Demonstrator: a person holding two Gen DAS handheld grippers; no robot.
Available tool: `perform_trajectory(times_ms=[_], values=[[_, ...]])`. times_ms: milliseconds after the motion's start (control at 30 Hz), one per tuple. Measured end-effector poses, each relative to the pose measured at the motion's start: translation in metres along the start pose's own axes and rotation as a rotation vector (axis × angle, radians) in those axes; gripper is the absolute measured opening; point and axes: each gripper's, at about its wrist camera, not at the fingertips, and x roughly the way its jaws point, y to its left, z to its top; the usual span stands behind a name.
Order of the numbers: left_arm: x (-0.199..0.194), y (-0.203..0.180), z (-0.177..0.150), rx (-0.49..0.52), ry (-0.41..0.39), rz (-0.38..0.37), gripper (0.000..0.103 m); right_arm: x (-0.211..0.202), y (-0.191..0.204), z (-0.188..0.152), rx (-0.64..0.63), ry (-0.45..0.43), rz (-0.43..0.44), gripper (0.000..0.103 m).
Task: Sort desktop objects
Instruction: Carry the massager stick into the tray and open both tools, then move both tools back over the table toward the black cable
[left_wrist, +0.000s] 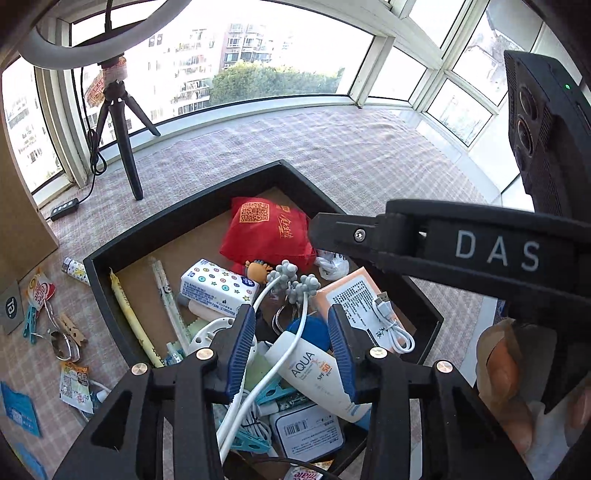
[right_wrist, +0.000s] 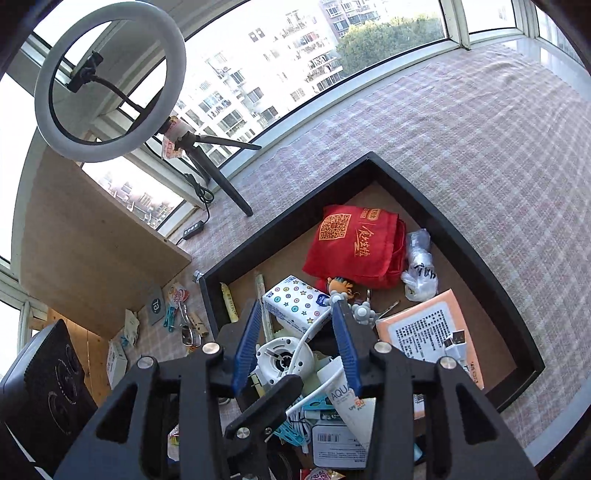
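A black tray (left_wrist: 192, 218) (right_wrist: 476, 258) sits on the checked cloth, crowded with items. Inside lie a red bag (left_wrist: 266, 229) (right_wrist: 354, 243), a star-patterned tissue pack (left_wrist: 218, 284) (right_wrist: 295, 302), a peach box (left_wrist: 354, 295) (right_wrist: 424, 325) with a white USB cable, and an AQUA sunscreen tube (left_wrist: 314, 373) (right_wrist: 347, 402). My left gripper (left_wrist: 293, 332) hovers open over the sunscreen tube, pads not touching it. Above a white round device (right_wrist: 284, 360) my right gripper (right_wrist: 295, 339) hangs open. In the left wrist view the right gripper's body (left_wrist: 480, 251) crosses the upper right.
Pegs, a metal ring and snack packets (left_wrist: 74, 384) lie on the cloth left of the tray. A ring light on a tripod (right_wrist: 110, 81) and a leaning board (right_wrist: 92, 243) stand at the far left by the window. Bare cloth (right_wrist: 480, 147) lies beyond the tray.
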Motion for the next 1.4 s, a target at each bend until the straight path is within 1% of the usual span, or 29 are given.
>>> perform_trajectory(times_ms=[67, 133, 233, 367, 533, 633, 800, 900, 967, 1067, 1200, 1300, 1400], values=[[0.000, 0.005, -0.004, -0.020, 0.011, 0.001, 0.039, -0.002, -0.005, -0.002, -0.006, -0.001, -0.008, 0.042], [-0.001, 0.011, -0.009, -0.042, 0.016, 0.000, 0.039, 0.000, -0.009, -0.007, -0.003, 0.014, 0.004, 0.043], [-0.009, 0.018, -0.023, -0.063, 0.014, 0.000, 0.039, 0.001, -0.008, -0.017, -0.015, 0.030, 0.007, 0.043], [-0.018, 0.032, -0.051, -0.080, 0.020, 0.008, 0.039, 0.003, -0.004, -0.035, -0.027, 0.053, 0.032, 0.044], [-0.037, 0.059, -0.092, -0.144, 0.026, 0.024, 0.039, 0.003, 0.009, -0.060, -0.073, 0.057, 0.020, 0.044], [-0.047, 0.083, -0.118, -0.193, 0.032, 0.047, 0.039, 0.005, 0.022, -0.074, -0.104, 0.067, 0.031, 0.044], [-0.069, 0.128, -0.159, -0.264, 0.036, 0.112, 0.039, 0.009, 0.055, -0.101, -0.180, 0.090, 0.040, 0.045], [-0.083, 0.159, -0.182, -0.336, 0.043, 0.125, 0.039, 0.015, 0.074, -0.116, -0.209, 0.108, 0.055, 0.048], [-0.094, 0.175, -0.196, -0.368, 0.029, 0.143, 0.039, 0.020, 0.083, -0.125, -0.214, 0.122, 0.062, 0.048], [-0.108, 0.196, -0.214, -0.388, 0.011, 0.184, 0.039, 0.026, 0.097, -0.137, -0.228, 0.140, 0.075, 0.048], [-0.121, 0.224, -0.236, -0.420, 0.015, 0.229, 0.039, 0.036, 0.116, -0.154, -0.266, 0.156, 0.066, 0.048], [-0.127, 0.239, -0.250, -0.434, 0.018, 0.242, 0.039, 0.044, 0.128, -0.167, -0.289, 0.169, 0.065, 0.048], [-0.127, 0.245, -0.258, -0.416, 0.037, 0.242, 0.039, 0.055, 0.137, -0.181, -0.309, 0.195, 0.067, 0.048]])
